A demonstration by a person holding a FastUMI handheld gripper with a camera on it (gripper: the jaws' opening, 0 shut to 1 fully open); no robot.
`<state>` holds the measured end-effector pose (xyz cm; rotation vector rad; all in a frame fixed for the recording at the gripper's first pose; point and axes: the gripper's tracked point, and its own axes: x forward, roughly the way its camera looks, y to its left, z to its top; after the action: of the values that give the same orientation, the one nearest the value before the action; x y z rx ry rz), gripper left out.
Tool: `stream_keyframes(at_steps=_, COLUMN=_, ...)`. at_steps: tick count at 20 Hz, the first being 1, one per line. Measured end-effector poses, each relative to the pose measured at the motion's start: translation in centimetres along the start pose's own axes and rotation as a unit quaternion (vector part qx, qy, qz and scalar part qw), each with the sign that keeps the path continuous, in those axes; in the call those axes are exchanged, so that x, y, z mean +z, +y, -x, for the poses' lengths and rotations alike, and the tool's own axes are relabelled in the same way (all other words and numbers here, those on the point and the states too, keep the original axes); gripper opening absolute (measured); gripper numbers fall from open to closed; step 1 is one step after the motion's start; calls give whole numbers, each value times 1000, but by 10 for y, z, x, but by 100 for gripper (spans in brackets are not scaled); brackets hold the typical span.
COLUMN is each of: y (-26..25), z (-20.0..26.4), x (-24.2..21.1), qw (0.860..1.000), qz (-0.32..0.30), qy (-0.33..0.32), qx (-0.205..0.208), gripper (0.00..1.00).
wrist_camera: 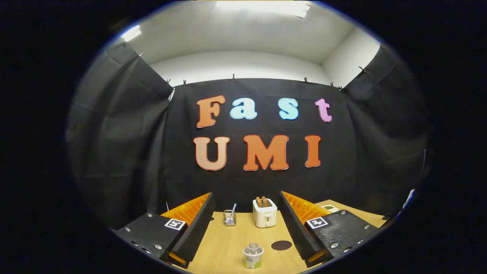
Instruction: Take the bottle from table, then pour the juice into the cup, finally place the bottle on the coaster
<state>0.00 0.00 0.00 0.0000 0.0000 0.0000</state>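
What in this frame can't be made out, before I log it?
- Bottle: its base is cut off by the gripper view's lower edge; contents unclear.
- Wire holder: too small to tell what stands in it.
- White object: partly behind a finger.
- Gripper: open, fingers apart, holding nothing.

Hand-held gripper [247, 228]: ridged inner fingers, silver-screwed mounts, a square black-and-white marker each.

black cloth walls [125, 152] enclose a wooden table [224, 247]; bright ceiling lights [262, 7] above.
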Motion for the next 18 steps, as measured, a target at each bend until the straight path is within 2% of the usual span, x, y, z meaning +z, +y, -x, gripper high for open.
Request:
stream_keyframes(at_steps=7, y=13, z=-9, x=-8, qw=1000, qz=-17, qy=7, qx=20, gripper=99)
stream_keyframes(at_steps=18, y=7, z=-10, x=-19, qw=1000, qz=-4, qy=21, qx=8, gripper=99)
